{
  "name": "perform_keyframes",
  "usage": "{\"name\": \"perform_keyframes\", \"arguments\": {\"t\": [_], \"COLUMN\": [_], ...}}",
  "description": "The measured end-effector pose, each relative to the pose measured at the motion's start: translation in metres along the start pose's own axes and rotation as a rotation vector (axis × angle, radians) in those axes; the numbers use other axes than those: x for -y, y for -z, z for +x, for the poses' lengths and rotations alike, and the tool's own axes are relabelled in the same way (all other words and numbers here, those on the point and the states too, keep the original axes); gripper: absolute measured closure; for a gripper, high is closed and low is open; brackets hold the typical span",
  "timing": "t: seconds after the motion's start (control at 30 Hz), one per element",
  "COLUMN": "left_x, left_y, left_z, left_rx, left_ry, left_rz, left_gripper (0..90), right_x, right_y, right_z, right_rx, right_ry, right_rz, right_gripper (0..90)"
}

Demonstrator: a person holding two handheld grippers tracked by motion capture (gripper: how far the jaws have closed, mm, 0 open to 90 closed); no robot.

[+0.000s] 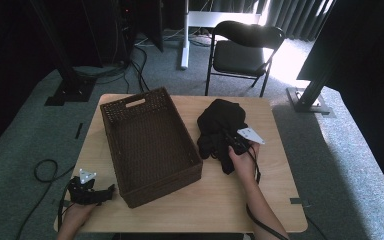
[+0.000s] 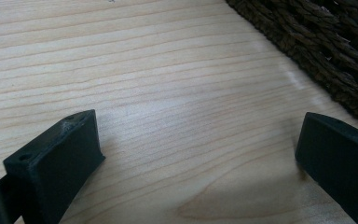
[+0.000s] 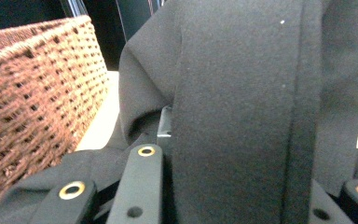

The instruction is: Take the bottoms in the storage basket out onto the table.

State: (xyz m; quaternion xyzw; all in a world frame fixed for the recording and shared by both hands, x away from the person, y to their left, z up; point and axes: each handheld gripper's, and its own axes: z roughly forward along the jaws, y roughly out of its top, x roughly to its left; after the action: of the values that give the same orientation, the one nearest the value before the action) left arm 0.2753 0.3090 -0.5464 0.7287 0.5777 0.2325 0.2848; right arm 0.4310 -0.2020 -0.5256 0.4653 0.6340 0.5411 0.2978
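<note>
A crumpled black cloth (image 1: 220,120) lies on the wooden table (image 1: 220,200), right of a brown woven basket (image 1: 165,187). My right gripper (image 1: 235,145) rests on the cloth's near part. In the right gripper view a thick band of the cloth (image 3: 242,93) runs up between the jaws, and the gripper (image 3: 235,196) is shut on it, with the basket (image 3: 32,84) at the left. My left gripper (image 1: 111,191) lies at the table's near left corner, beside the basket's front corner. In its own view it (image 2: 198,144) stands open over bare wood (image 2: 144,70), with the basket (image 2: 326,51) at upper right.
The basket has nothing inside it. A black folding chair (image 1: 245,50) stands on the carpet beyond the table's far edge. Dark stand bases (image 1: 70,92) and cables (image 1: 45,170) lie on the floor at the left, and another base (image 1: 310,100) at the right.
</note>
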Motion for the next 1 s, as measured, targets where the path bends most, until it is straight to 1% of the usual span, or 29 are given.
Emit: {"name": "perform_keyframes", "arguments": {"t": [0.03,0.07,0.2,0.27,0.33,0.37,0.4,0.5,0.53,0.57,0.6,0.63,0.7,0.77,0.8,0.83,0.9,0.97,1.0], "left_x": [0.0,0.0,0.0,0.0,0.0,0.0,0.0,0.0,0.0,0.0,0.0,0.0,0.0,0.0,0.0,0.0,0.0,0.0,0.0], "left_y": [0.0,0.0,0.0,0.0,0.0,0.0,0.0,0.0,0.0,0.0,0.0,0.0,0.0,0.0,0.0,0.0,0.0,0.0,0.0], "left_z": [0.0,0.0,0.0,0.0,0.0,0.0,0.0,0.0,0.0,0.0,0.0,0.0,0.0,0.0,0.0,0.0,0.0,0.0,0.0], "left_rx": [0.0,-0.001,-0.001,-0.001,-0.001,-0.001,-0.001,-0.001,-0.001,-0.001,-0.001,-0.001,-0.001,-0.001,-0.001,-0.001,-0.001,-0.001,-0.001], "left_ry": [0.0,0.001,0.001,0.001,0.001,0.001,0.001,0.001,0.001,0.001,0.001,0.001,0.001,0.001,0.001,0.001,0.001,0.001,0.001], "left_rz": [0.0,0.0,0.0,0.0,0.0,0.0,0.0,0.0,0.0,0.0,0.0,0.0,0.0,0.0,0.0,0.0,0.0,0.0,0.0], "left_gripper": [0.2,0.2,0.2,0.2,0.2,0.2,0.2,0.2,0.2,0.2,0.2,0.2,0.2,0.2,0.2,0.2,0.2,0.2,0.2], "right_x": [0.0,0.0,0.002,0.005,0.007,0.008,0.009,0.008,0.008,0.006,0.001,-0.002,-0.007,-0.012,-0.015,-0.018,-0.021,-0.024,-0.025], "right_y": [0.0,0.0,-0.003,-0.004,-0.005,-0.005,-0.005,-0.006,-0.006,-0.006,-0.004,-0.004,-0.003,-0.001,0.0,0.001,0.003,0.005,0.005], "right_z": [-0.001,-0.001,-0.004,-0.007,-0.008,-0.008,-0.01,-0.012,-0.012,-0.012,-0.012,-0.013,-0.013,-0.013,-0.014,-0.014,-0.015,-0.016,-0.016], "right_rx": [-0.002,-0.003,0.005,0.004,0.002,0.003,-0.006,-0.013,-0.013,-0.02,0.014,0.02,0.005,0.024,0.024,0.027,0.032,0.005,-0.014], "right_ry": [-0.011,-0.01,-0.016,-0.029,-0.031,-0.038,-0.081,-0.096,-0.096,-0.101,-0.05,-0.038,-0.029,0.02,0.031,0.026,0.024,0.004,0.009], "right_rz": [0.003,0.005,0.039,0.054,0.053,0.053,0.049,0.035,0.035,0.035,0.031,0.029,0.01,0.012,0.007,0.008,0.011,0.008,0.008], "right_gripper": [72.4,72.4,72.0,71.7,70.9,69.2,65.7,57.0,57.0,54.4,44.5,41.8,34.7,34.0,32.6,29.0,27.9,24.9,24.3]}}
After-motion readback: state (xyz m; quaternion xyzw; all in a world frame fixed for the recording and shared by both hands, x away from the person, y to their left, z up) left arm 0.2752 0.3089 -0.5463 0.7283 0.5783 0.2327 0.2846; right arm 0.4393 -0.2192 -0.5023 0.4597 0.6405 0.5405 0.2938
